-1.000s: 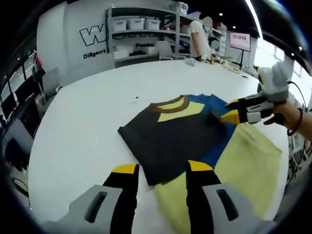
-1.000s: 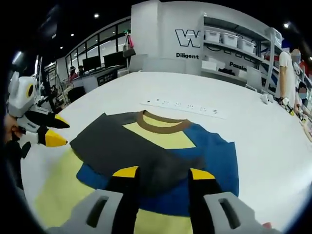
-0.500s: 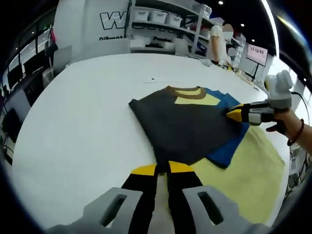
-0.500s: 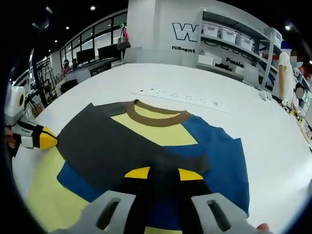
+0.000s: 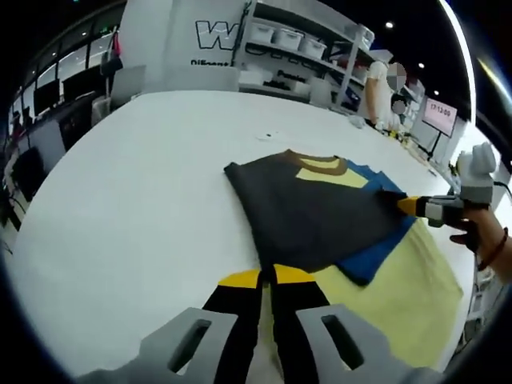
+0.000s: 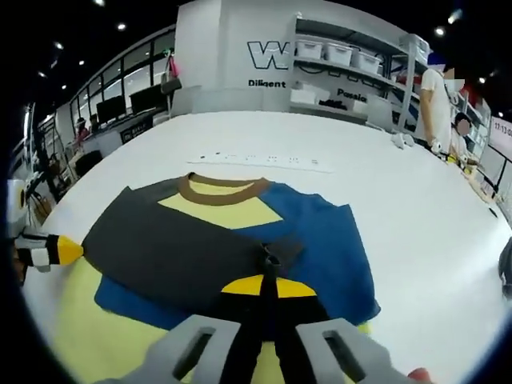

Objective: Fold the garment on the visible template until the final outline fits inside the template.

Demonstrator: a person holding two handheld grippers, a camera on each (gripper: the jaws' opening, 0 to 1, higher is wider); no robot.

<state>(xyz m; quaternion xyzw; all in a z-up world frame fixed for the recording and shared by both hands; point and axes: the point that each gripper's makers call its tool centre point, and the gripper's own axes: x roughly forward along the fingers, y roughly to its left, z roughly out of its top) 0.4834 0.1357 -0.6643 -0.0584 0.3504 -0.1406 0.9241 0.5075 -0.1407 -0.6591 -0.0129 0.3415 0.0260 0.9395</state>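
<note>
A: Start with the big things. What does the garment lie on?

B: A broad white table (image 5: 136, 184), with a pale yellow template (image 5: 400, 288) spread on it. The T-shirt (image 6: 240, 240) lies across the template's far part, collar away from both cameras; its blue body spills past the yellow edge on the right in the right gripper view. A dark grey panel (image 5: 312, 216) is folded over the top of it.

A: And the grippers?

B: The left gripper (image 5: 268, 278) has its jaws pressed together on the near corner of the grey panel, right at the template's edge. The right gripper (image 6: 268, 282) is likewise clamped on the panel's opposite corner, where the cloth puckers between the yellow tips. From the left gripper view it comes in at the right, nipping that same corner.

A: So which way does the cloth run between them?

B: The held grey edge stretches from one gripper to the other, roughly crosswise to the collar-to-hem line. Each gripper sits on its own corner, so neither is nearer. I judge the next fold must carry that edge across evenly, both ends together.
</note>
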